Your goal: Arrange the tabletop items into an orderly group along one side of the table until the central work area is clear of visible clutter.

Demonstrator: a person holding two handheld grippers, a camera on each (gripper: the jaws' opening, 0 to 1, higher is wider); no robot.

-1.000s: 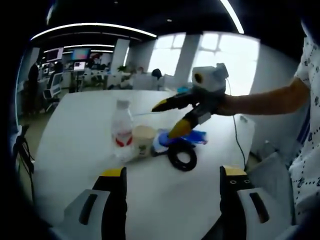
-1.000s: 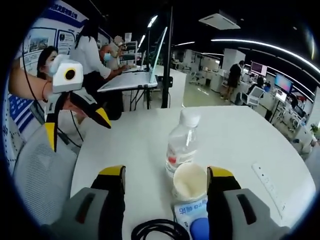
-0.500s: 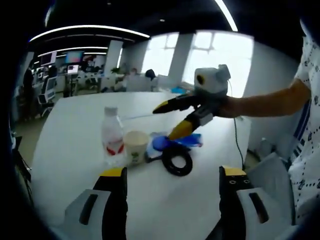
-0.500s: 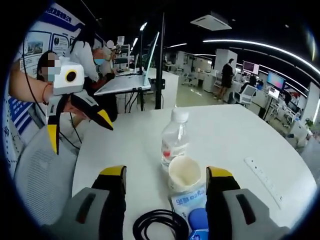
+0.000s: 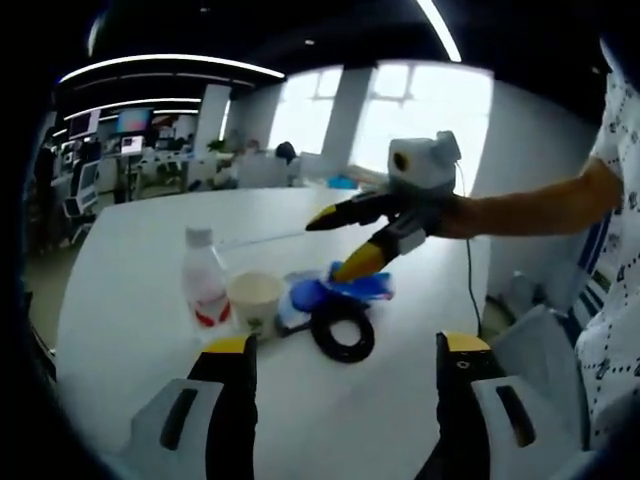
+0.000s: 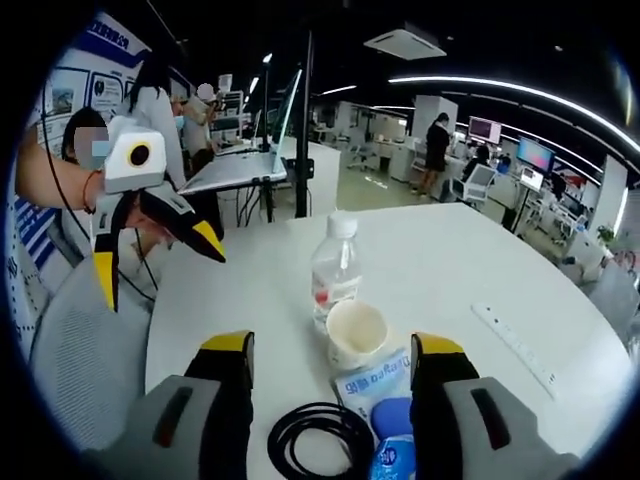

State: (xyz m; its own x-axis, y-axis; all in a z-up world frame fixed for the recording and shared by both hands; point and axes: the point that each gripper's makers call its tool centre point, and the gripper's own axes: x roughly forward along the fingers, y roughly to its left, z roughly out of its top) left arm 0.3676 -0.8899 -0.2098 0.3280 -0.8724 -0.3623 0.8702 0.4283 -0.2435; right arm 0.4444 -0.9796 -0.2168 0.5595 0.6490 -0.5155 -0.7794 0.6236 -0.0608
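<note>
Table: I see one white table carrying four items, grouped near its centre.
Bottle: one clear water bottle, capped, upright, at 11 o'clock of the cup in the right gripper view.
Cup: one paper cup, upright, open-topped, just beside the bottle.
Packet: one blue-and-white packet with a blue round piece at 6 o'clock of the cup.
Cable: one black coiled cable, flat, beside the packet (its 9 o'clock).
Left gripper: jaws spread wide, empty, short of the group.
Right gripper: my jaws wide apart, gripping nothing, above the packet and cable.
Power strip: one, at 3 o'clock.
</note>
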